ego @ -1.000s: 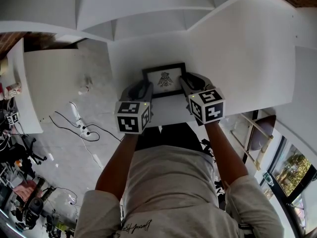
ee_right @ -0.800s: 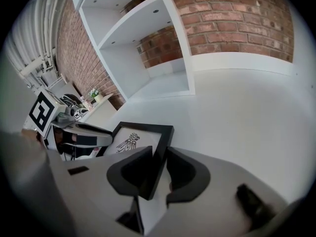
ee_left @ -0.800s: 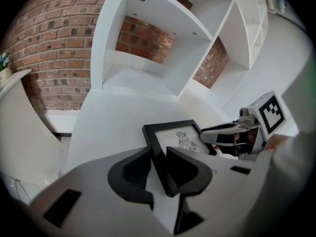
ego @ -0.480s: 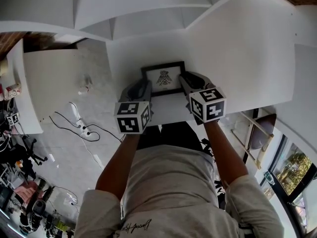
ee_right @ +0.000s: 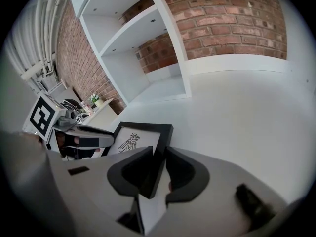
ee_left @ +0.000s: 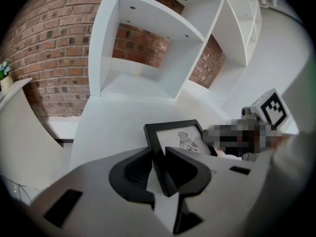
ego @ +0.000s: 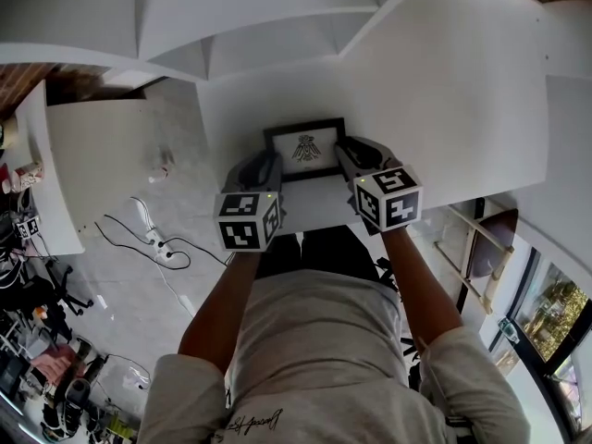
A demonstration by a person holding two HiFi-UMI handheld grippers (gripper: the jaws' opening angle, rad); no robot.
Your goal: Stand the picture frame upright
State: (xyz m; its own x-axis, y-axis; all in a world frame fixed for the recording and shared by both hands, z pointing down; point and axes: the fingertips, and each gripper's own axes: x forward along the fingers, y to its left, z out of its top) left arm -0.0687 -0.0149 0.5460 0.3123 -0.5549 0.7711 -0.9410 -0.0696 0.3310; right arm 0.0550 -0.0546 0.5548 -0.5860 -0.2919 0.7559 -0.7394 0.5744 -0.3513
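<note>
A black picture frame (ego: 305,148) with a white mat and a bird drawing rests on the white table (ego: 435,109), its face tipped up toward me. My left gripper (ego: 271,161) is at its left edge. That edge (ee_left: 157,149) stands between the jaws, which have just been closing, and both pads touch it. My right gripper (ego: 344,153) is at the frame's right side. The right edge (ee_right: 157,154) sits pinched between that gripper's pads. In the left gripper view the frame (ee_left: 180,137) shows its drawing. The right gripper view shows the frame (ee_right: 133,141) from the other side.
White open shelves (ego: 259,26) stand at the table's far side against a brick wall (ee_left: 54,48). Left of the table, cables and a power strip (ego: 157,243) lie on the floor. A white counter (ego: 46,183) stands at far left. A wooden chair (ego: 481,248) stands at right.
The left gripper's fingers have drawn in slightly on the frame's left edge. Both hands and the frame stay where they were.
</note>
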